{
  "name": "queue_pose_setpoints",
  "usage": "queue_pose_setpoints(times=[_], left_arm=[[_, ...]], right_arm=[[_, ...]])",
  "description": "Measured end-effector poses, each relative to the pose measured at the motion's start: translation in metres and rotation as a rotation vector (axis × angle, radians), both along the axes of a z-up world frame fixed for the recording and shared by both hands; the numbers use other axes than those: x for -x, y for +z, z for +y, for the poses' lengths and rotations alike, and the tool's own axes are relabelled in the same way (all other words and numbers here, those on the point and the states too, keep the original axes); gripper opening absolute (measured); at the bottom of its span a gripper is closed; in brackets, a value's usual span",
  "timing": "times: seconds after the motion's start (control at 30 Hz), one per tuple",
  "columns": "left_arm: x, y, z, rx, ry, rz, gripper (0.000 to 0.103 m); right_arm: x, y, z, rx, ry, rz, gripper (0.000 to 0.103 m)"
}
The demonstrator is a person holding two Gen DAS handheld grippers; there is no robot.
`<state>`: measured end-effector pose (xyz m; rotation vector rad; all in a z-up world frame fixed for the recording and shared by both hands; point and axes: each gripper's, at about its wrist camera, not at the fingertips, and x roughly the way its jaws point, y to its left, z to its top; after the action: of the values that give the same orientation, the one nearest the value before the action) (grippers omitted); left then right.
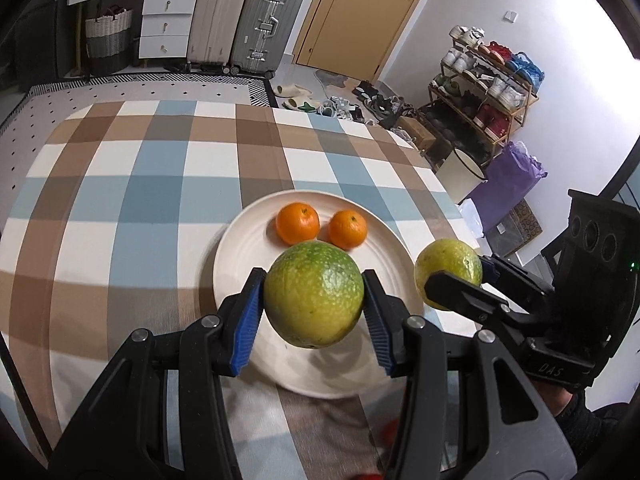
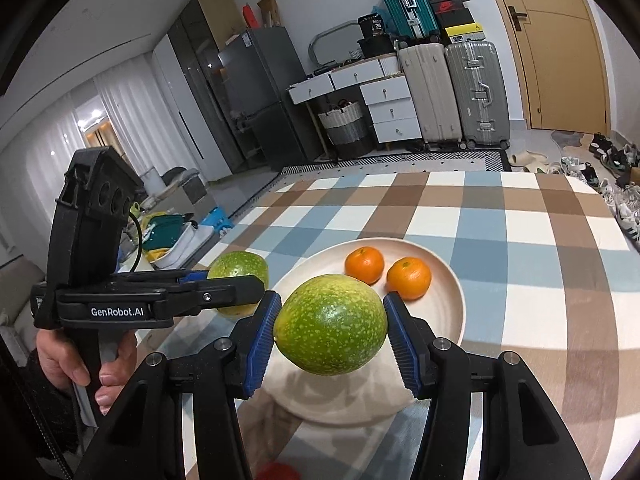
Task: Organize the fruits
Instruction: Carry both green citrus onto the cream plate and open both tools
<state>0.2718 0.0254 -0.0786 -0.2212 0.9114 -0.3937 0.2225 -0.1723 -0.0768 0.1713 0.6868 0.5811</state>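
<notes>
Fruit in both grippers at once! Left gripper (image 1: 314, 304) has its blue pads (image 1: 248, 320) pinching a speckled green fruit (image 1: 314, 294) from either side, and that fruit hangs in the air above the near half of the cream plate (image 1: 240, 248). Over on the other side, the right gripper (image 2: 330, 326) clamps a second green fruit (image 2: 330, 324) the same way, jaws pressed against its flanks, lifted above the plate's near rim. From the left wrist view that second fruit sits just off the plate's right edge; from the right wrist view the left gripper's fruit sits off the plate's left edge.

On the plate itself, two small oranges: the left orange (image 1: 298, 223) and the right orange (image 1: 348, 229) lie side by side on the far half, close but not quite touching. A person's hand (image 2: 86, 364) grips the left gripper's handle.

Underneath it all, a checked tablecloth (image 1: 132, 200) in blue, brown and white. Beyond, suitcases (image 1: 248, 16) stand by a white drawer unit (image 1: 166, 24), and a shoe rack (image 1: 488, 92) lines the wall beside the door.
</notes>
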Motion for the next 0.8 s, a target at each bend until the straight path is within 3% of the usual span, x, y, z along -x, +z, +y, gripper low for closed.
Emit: queue_pose_setpoints(times=[0.37, 0.8], left_arm=[[-0.042, -0.015, -0.005, 0.013, 0.007, 0.046, 0.045], [-0.057, -0.026, -0.011, 0.001, 0.011, 0.063, 0.045]], right_arm=[[-0.039, -0.01, 0.002, -0.017, 0.007, 0.066, 0.054], [-0.053, -0.021, 0.013, -0.005, 0.011, 0.094, 0.054]])
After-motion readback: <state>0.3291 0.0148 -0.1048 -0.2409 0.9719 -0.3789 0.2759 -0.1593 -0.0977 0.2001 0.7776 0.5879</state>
